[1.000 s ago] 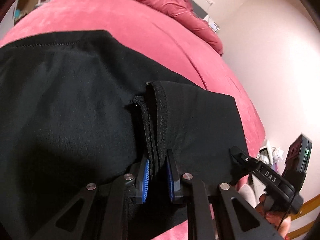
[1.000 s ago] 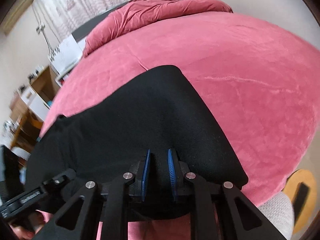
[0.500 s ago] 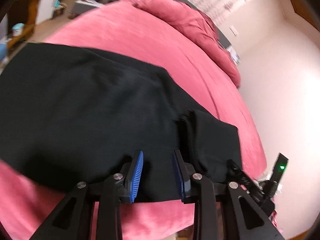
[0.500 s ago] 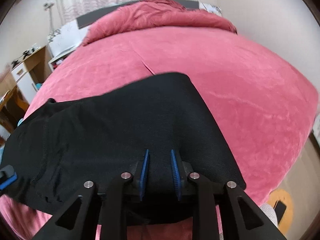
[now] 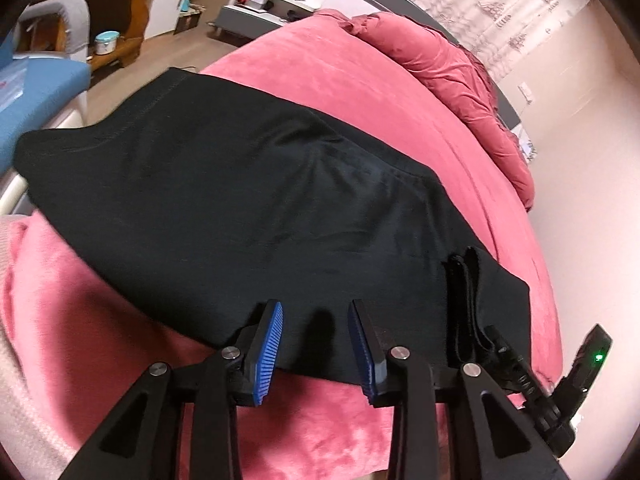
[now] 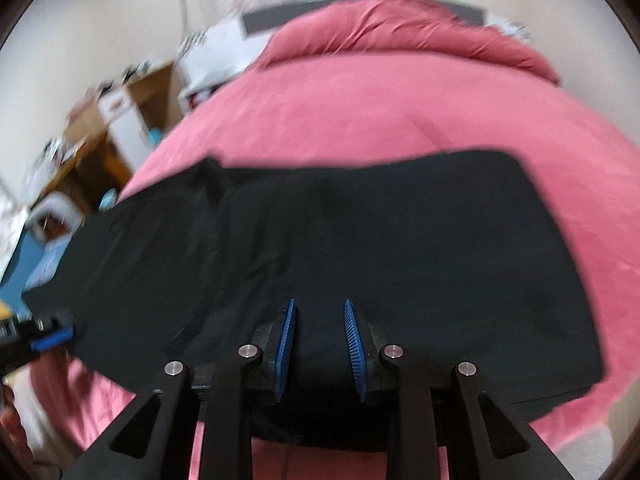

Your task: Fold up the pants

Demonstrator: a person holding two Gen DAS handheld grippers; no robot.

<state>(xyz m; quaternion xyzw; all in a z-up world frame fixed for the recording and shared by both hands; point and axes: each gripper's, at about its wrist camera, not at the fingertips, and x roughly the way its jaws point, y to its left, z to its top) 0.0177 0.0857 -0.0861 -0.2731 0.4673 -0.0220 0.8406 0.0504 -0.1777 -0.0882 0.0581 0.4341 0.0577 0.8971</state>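
Black pants (image 5: pixel 248 216) lie folded lengthwise and flat across the near edge of a pink bed (image 5: pixel 360 92). My left gripper (image 5: pixel 316 336) is open and empty, just above the pants' near edge, left of a raised fold of hem (image 5: pixel 464 280). My right gripper (image 6: pixel 318 334) is open over the pants (image 6: pixel 360 240); the cloth lies between and under its blue pads (image 6: pixel 286 340). The left gripper shows blurred at the left edge of the right wrist view (image 6: pixel 36 338).
A bunched pink duvet (image 5: pixel 448 60) lies at the head of the bed. A blue chair (image 5: pixel 36 88), a wooden desk (image 5: pixel 116 16) and a white cabinet (image 5: pixel 272 0) stand left of the bed. A wall (image 5: pixel 580 160) runs on the right.
My left gripper has let go of the hem, opened and moved left along the pants' edge. My right gripper has opened wider and pulled back. The pants now lie flat.
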